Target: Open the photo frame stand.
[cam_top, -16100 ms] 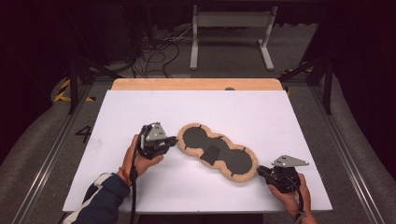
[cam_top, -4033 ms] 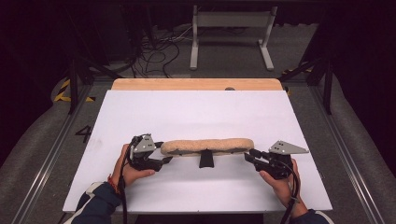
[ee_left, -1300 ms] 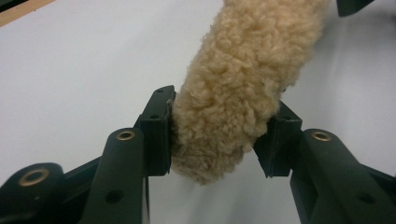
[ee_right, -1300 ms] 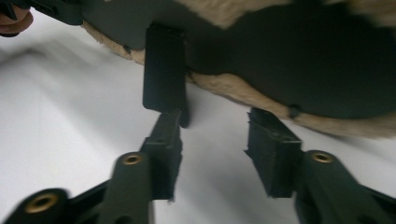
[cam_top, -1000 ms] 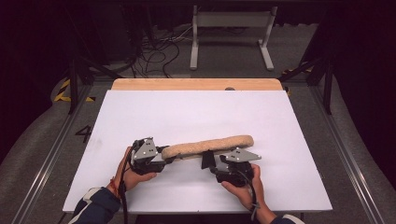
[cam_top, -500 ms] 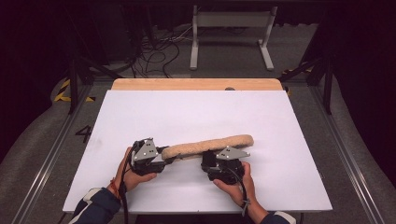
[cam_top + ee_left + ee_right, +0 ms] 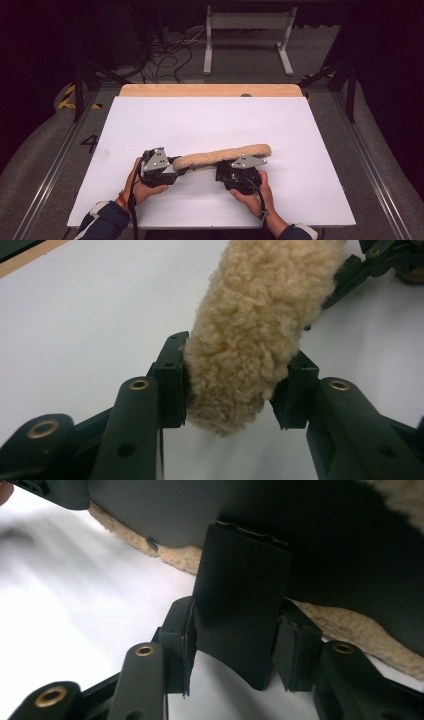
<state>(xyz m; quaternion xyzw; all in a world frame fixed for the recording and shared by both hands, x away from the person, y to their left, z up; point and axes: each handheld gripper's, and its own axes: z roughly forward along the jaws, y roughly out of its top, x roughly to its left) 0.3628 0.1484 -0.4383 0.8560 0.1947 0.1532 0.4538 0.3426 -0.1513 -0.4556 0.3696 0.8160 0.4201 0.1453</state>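
On a white table [image 7: 210, 125], the left gripper [image 7: 159, 169] fingers clamp the near-left end of a long tan fleece pad [image 7: 222, 155]. The right gripper [image 7: 240, 175], since moved left from the pad's far-right end, has just been closing its fingers around the pad's black fabric strap [image 7: 240, 610].

White table top [image 7: 210, 125], rectangular, matte, with a bare strip of pale wood [image 7: 210, 90] along its far edge. A small dark spot sits on that strip toward the right. Grey floor around it, with metal rails either side and cables beyond the far end. Near edge: fleece pad [image 7: 222, 156] held just above the sheet, left of centre.
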